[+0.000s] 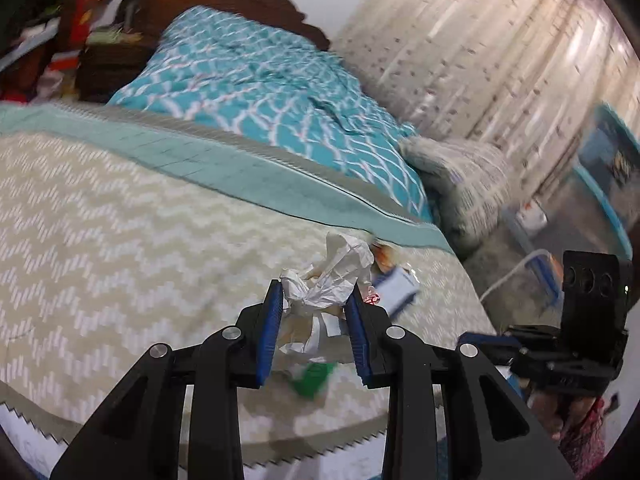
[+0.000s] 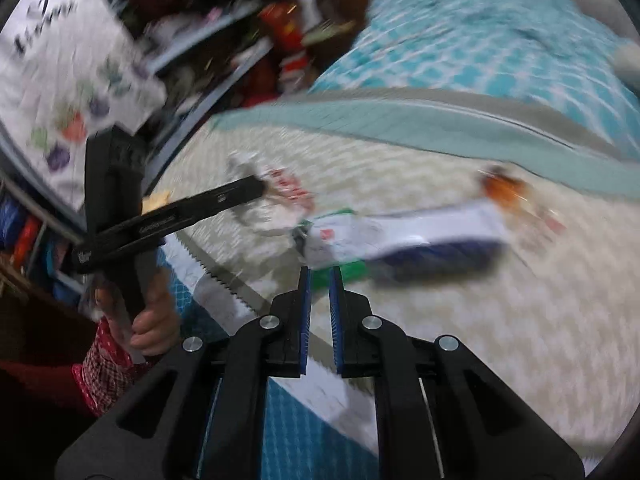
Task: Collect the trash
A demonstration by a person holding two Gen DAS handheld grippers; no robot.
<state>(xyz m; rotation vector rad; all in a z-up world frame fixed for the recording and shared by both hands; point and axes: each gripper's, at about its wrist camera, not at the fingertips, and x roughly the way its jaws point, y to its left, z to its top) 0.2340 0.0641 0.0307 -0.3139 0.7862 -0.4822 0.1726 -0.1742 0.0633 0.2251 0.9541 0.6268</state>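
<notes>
My left gripper (image 1: 315,286) is shut on a crumpled white paper wad (image 1: 340,264), lifted a little above the bed. In the right wrist view that gripper (image 2: 260,186) reaches in from the left, held by a hand (image 2: 154,320). My right gripper (image 2: 320,270) has its blue pads nearly together and nothing clearly between them. Just past its tips lie a green wrapper (image 2: 348,270) and a blue-and-white box (image 2: 420,236); blur hides any contact. The left wrist view also shows the green wrapper (image 1: 314,376), the box (image 1: 396,288) and an orange wrapper (image 1: 386,254).
The trash lies on a cream chevron blanket (image 1: 120,220) near the bed's foot edge. Further up the bed is a teal patterned quilt (image 1: 260,80), with a grey pillow (image 1: 460,184) and curtain to its right. Cluttered shelves (image 2: 248,40) stand beside the bed.
</notes>
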